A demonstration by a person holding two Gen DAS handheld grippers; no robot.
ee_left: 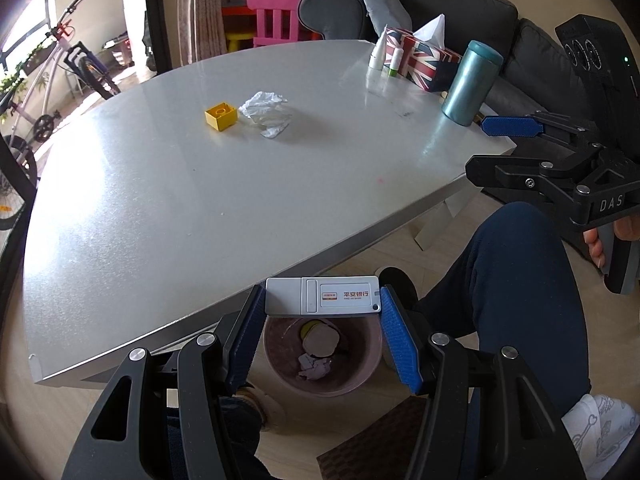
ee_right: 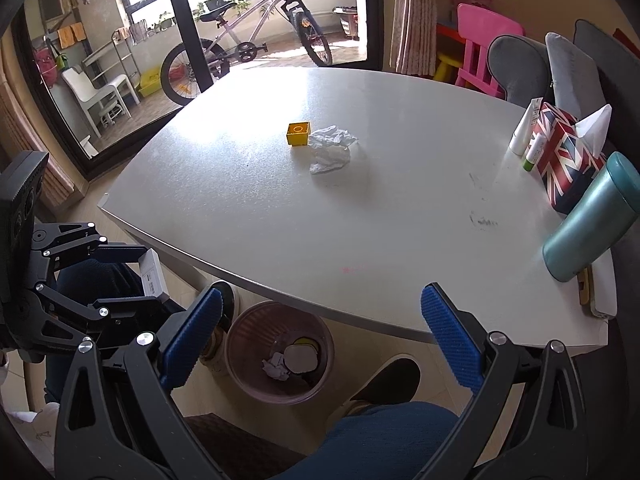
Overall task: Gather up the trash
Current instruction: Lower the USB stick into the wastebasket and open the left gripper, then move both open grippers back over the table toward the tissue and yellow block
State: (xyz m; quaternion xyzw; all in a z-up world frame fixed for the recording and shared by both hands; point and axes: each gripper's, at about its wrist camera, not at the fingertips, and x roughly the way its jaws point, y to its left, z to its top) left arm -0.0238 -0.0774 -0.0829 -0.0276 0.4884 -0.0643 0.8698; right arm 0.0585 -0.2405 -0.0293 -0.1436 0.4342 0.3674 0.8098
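Two jaws: left gripper [ee_left: 323, 312] clamps white card [ee_left: 322, 296] above bin [ee_left: 320, 354]; right gripper [ee_right: 322, 336] gapes empty.

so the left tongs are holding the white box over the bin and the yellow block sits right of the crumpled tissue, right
Not quite. In the left wrist view the yellow block sits left of the crumpled tissue, touching or nearly so. The rest holds: the left tongs grip the white box above the bin.

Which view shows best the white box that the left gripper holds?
The left wrist view: the white box faces the camera, printed label showing, between the left gripper's pads. The right wrist view shows only its end.
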